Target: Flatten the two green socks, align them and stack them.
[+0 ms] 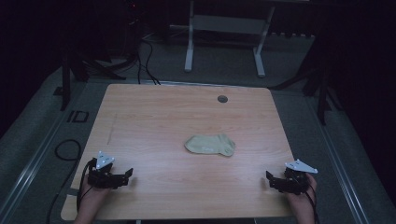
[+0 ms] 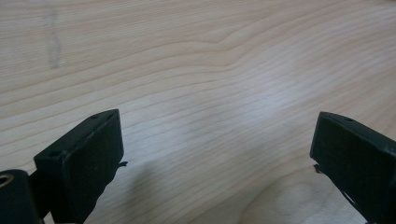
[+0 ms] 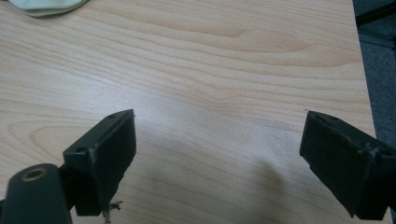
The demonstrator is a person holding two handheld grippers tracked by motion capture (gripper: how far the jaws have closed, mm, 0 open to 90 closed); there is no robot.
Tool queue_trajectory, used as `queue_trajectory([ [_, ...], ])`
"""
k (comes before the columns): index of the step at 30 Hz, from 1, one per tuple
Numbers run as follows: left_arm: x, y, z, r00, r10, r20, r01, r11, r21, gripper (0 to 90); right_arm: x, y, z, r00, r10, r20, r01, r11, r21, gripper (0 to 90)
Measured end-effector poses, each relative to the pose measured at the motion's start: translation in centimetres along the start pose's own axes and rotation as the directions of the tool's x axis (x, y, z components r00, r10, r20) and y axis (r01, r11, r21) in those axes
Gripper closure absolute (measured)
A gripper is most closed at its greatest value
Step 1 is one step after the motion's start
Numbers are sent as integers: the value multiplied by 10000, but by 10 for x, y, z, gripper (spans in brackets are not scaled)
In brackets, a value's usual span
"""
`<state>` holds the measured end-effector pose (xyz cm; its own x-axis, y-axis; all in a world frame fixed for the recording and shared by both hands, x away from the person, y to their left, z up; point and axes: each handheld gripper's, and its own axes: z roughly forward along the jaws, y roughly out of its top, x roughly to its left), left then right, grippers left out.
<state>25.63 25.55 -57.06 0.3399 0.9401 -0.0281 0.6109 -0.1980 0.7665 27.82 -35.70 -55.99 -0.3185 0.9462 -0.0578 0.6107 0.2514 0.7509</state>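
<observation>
One sock (image 1: 210,144), apparently single, lies on one table (image 1: 154,116), with two claws: left claw (image 1: 128,176), right claw (image 1: 269,178).

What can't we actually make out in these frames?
- Sock: high view is dim and small, so weave, markings and whether it is one sock or a folded pair are unclear.
- Sock in the right gripper view: cut off by the top edge; just a pale corner.
- Left gripper and right gripper: fingers are dark blurs in the high view.
- Room beyond the table: lost in darkness.
</observation>
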Motion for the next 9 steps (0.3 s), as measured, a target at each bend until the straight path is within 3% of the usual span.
queue_trajectory([
  [9, 2, -1, 0, 9998, -183, -8, 183, 9998, -59, 27, -2, -1, 1, 9999, 47, 104, -47, 10000, -33, 107],
])
